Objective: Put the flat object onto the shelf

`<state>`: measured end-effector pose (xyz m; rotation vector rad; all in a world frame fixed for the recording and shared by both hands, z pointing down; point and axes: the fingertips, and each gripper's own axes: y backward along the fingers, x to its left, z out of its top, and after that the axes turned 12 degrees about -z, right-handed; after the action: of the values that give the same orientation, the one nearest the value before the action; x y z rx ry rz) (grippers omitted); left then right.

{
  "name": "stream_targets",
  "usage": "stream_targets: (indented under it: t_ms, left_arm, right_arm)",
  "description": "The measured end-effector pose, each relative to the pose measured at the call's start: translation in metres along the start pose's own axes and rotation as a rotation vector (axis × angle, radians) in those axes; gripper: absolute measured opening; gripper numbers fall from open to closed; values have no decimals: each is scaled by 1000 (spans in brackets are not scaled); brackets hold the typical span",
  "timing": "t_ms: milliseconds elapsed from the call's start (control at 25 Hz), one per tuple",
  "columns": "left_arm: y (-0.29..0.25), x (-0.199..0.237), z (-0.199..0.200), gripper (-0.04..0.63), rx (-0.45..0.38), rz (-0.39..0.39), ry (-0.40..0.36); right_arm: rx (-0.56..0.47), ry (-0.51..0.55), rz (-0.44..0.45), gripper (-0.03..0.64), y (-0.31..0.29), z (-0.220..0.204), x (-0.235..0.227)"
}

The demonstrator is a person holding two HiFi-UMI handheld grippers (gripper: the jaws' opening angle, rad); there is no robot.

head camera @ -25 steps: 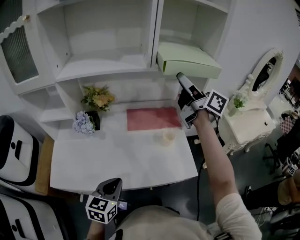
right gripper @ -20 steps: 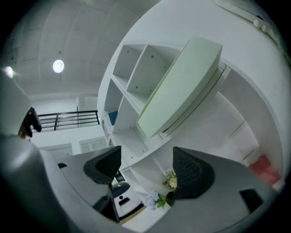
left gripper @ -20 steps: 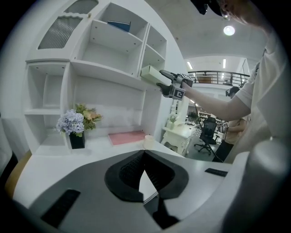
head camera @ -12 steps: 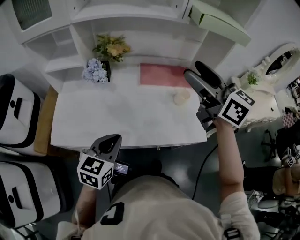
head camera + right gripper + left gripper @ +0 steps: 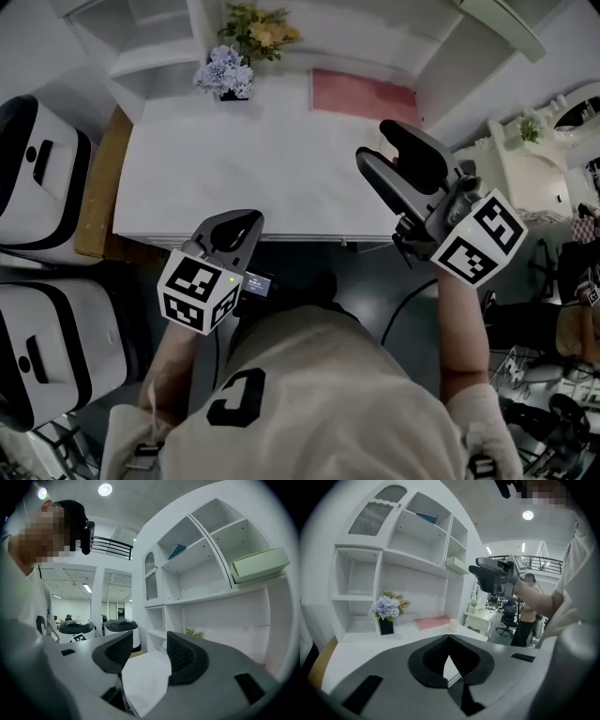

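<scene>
Right now your left gripper (image 5: pixel 449 638) has its jaws brought together at the tips, with nothing between them. It sits at the near edge of the white surface (image 5: pixel 281 159) and points toward the shelf unit (image 5: pixel 417 559). Your right gripper (image 5: pixel 145 645) has its jaws apart at a middling width, having just been closing. They are empty, and only the white surface shows through the gap. From the head view, that gripper hovers over the near right corner of the surface.

The flat object (image 5: pixel 260 564), a pale green flat box, already lies on the shelf (image 5: pixel 225 592) in the right-hand compartment, well apart from both grippers.

At the back of the surface a pink mat (image 5: pixel 366 94) lies flat. A dark pot of purple flowers (image 5: pixel 223 73) stands to its left, with yellow flowers (image 5: pixel 262 23) behind. Your left gripper view shows a small pale cup (image 5: pixel 453 625) just beside the mat's right end. High in the unit something blue (image 5: pixel 427 516) leans in an upper compartment. It is probably a book, though it is too small to be sure.
</scene>
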<state>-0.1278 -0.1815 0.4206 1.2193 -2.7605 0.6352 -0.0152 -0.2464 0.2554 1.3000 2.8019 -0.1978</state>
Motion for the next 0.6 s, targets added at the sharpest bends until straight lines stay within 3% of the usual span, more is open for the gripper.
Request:
stream_targets:
  t_ms: [240,440,600]
  left_arm:
    - [-17,-5,9,14,-28,-124,-51]
    - [-28,-37,1,12,-18,-301,4]
    - [-53,-71,10,14,-10,-447,-20]
  right_arm:
    - [-4,54,-78,169,4,-14,18]
    - [1,-22,-193,71,33,-32,27]
    - [31,25,-304,34,63,-39,23]
